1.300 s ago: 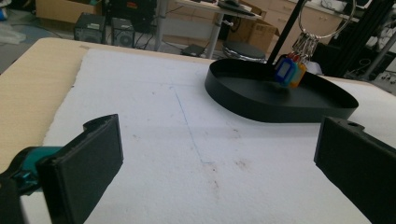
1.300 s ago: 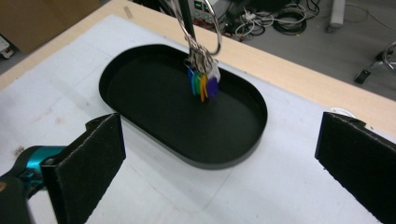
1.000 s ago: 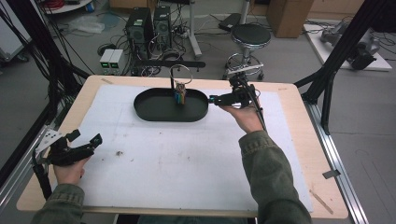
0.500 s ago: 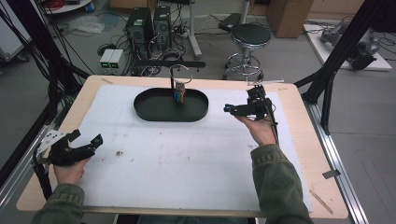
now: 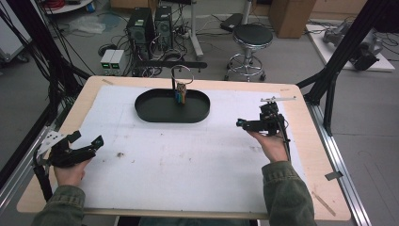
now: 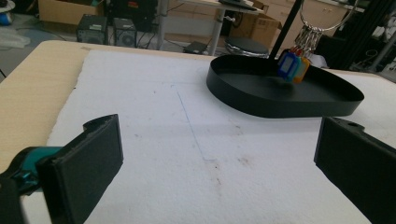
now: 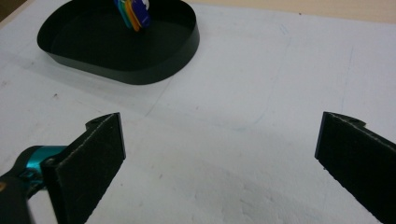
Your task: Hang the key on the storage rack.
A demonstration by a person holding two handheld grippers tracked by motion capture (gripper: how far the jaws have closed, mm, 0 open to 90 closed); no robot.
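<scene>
Looks like a lab or workshop: computer boxes (image 5: pixel 149 23) and tangled wires (image 5: pixel 110 49) on a grey floor, a black stool (image 5: pixel 252 36), cardboard boxes (image 5: pixel 286 12), black metal frame bars (image 5: pixel 339 61).

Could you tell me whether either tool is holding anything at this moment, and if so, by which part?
Nothing is held. The left tool and the right tool both stand open over the white mat, with nothing between their jaws.
</scene>
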